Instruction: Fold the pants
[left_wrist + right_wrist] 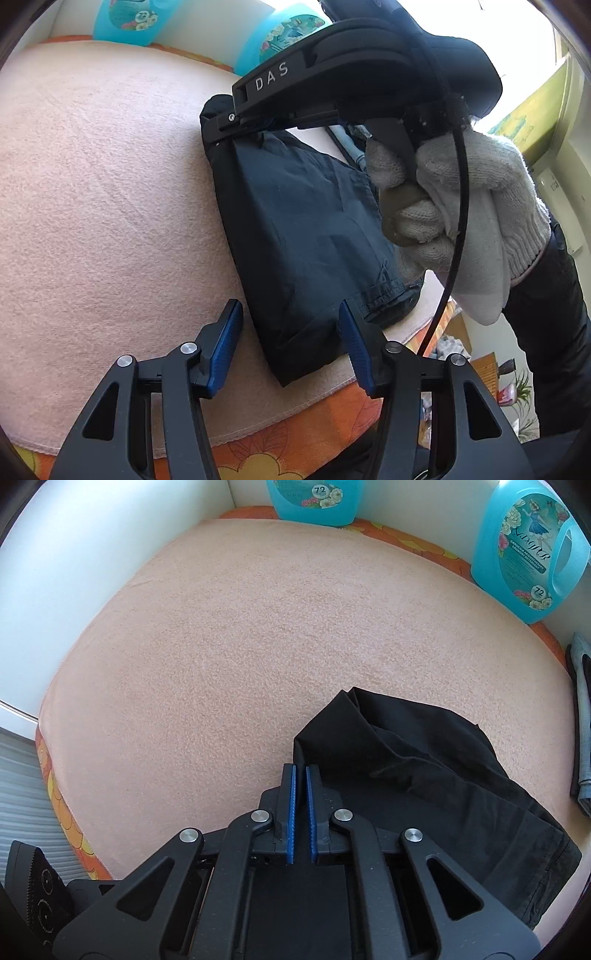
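Observation:
Dark folded pants (306,236) lie on the pink towel (110,184) near its right edge. My left gripper (290,332) is open, its blue pads either side of the near end of the pants, just above them. In the left wrist view the right gripper (236,122), held by a white-gloved hand (461,206), sits at the far end of the pants. In the right wrist view the right gripper (300,771) has its pads nearly together at the folded edge of the pants (424,775); I cannot tell whether cloth is pinched between them.
Two blue detergent bottles (528,550) (314,498) stand at the back against the white wall. A grey folded garment (581,720) lies at the right edge. The towel lies on an orange flowered cloth (295,443); its front edge is near the left gripper.

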Demonstrator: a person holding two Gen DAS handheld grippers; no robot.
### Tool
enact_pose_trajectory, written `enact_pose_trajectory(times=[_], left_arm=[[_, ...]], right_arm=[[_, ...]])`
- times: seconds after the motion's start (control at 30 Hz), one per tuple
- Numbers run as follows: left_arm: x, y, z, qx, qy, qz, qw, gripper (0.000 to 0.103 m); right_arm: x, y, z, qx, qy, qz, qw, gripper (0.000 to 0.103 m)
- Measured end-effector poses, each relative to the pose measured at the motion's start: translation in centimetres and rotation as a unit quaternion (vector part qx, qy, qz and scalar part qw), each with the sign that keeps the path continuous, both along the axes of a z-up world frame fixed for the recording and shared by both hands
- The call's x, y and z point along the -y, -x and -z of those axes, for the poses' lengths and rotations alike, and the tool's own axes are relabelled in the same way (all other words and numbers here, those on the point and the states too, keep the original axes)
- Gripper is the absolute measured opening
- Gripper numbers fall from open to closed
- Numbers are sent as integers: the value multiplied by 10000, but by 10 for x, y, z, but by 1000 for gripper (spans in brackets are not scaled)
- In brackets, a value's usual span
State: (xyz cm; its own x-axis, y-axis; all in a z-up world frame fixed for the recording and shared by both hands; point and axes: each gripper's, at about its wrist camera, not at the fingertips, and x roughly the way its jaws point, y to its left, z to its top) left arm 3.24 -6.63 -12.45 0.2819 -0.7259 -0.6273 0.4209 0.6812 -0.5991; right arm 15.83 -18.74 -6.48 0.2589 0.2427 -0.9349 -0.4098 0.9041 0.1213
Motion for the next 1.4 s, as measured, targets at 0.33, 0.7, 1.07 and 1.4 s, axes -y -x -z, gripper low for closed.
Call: enact_pose_trajectory(times=[0.33,0.7,1.07,1.4], left_arm=[[23,14,-21,852,-93,53,9963,20],[39,21,-39,1155,-39,209,9931,19],[75,26,-79,1566,204,772,9844,18],[157,34,-124,2065,289,1704,9631,18]], right_arm=[[12,2,-23,142,0,-70,9999,14],[-12,-1,-16,97,850,-394,9956,16],[58,27,-88,891,58,27,9960,5],[177,54,-145,1490,-264,842,9849,5]])
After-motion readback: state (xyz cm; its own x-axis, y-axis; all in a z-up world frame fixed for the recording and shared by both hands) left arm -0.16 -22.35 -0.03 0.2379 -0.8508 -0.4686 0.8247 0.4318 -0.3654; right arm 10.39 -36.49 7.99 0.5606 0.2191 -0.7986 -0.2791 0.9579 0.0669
